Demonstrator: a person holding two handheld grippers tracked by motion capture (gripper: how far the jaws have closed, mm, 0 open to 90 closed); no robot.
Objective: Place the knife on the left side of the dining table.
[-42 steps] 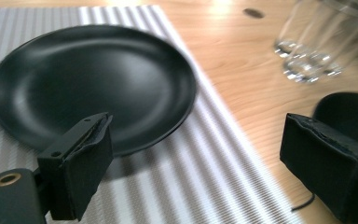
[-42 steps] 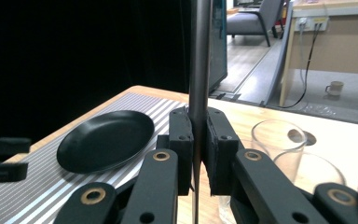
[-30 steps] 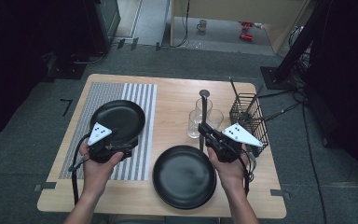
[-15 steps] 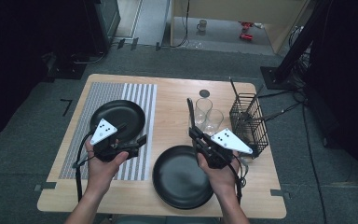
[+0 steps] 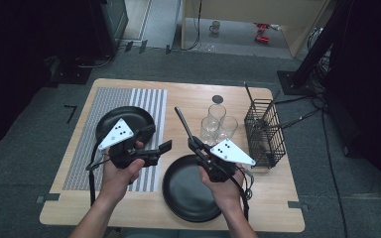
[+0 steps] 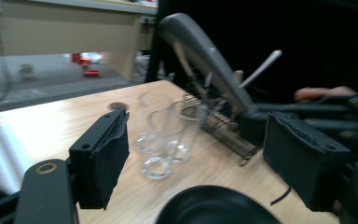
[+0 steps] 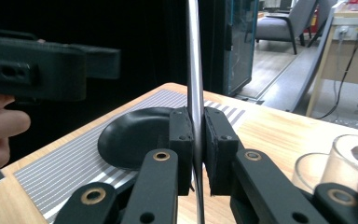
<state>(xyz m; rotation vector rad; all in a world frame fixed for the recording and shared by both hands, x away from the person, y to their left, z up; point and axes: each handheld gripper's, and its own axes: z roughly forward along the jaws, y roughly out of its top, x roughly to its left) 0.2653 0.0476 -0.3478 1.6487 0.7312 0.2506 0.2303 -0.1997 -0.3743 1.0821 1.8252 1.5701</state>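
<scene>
— Right hand-held gripper point(image 5: 194, 144) first: we see its two jaws pressed tight on a thin metal rod point(image 5: 183, 124), which sticks up and away past the jaw tips. In the right gripper view the rod point(image 7: 195, 70) runs straight up between the pads.

— And the left hand-held gripper point(image 5: 156, 139)? We see its jaws spread wide with nothing between them, held above the striped mat point(image 5: 149, 101).

— Counts, then. We make it two black plates: one point(image 5: 191, 191) just below the right hand-held gripper, another point(image 5: 116, 116) on the mat beyond the left one.

— Three clear glasses point(image 5: 217, 121) stand bunched together just beyond the right hand-held gripper, and one wire basket point(image 5: 264, 131) sits to its right on the counter point(image 5: 278, 193), with utensil handles poking out.

— In the left gripper view the glasses point(image 6: 163, 135) show between its jaws, farther off.
</scene>
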